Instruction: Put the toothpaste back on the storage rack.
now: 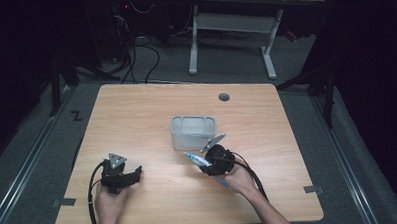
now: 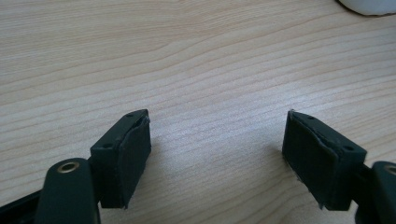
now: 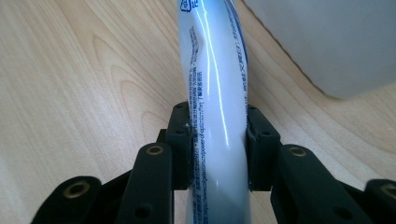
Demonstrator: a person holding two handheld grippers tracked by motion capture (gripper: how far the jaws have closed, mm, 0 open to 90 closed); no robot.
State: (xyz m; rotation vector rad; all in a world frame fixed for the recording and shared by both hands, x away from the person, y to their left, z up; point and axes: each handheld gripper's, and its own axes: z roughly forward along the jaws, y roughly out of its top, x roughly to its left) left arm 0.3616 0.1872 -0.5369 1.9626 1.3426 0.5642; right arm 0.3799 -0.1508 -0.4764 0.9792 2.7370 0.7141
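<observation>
the right gripper (image 3: 217, 149) has its fingers (image 3: 180, 140) clamped on a white tube (image 3: 217, 93) with blue print, one pad pressing each side of the tube's body. the tube runs lengthwise between the pads and extends past them, curving slightly. in the high view the right gripper (image 1: 208, 160) sits near the middle of the bench (image 1: 136, 109), and the tube (image 1: 197, 159) projects from it toward the left, just in front of a translucent plastic container (image 1: 193, 132). the tube's far end lies close beside the container's near wall; contact cannot be determined. the person's right hand (image 1: 239, 180) holds the gripper body from behind.

the left gripper (image 2: 217, 149) has its fingers (image 2: 128, 154) spread wide, with bare wood grain between them. in the high view the left gripper (image 1: 136, 171) rests low over the bench at the near left, well apart from the tube, held by the left hand (image 1: 108, 202).
</observation>
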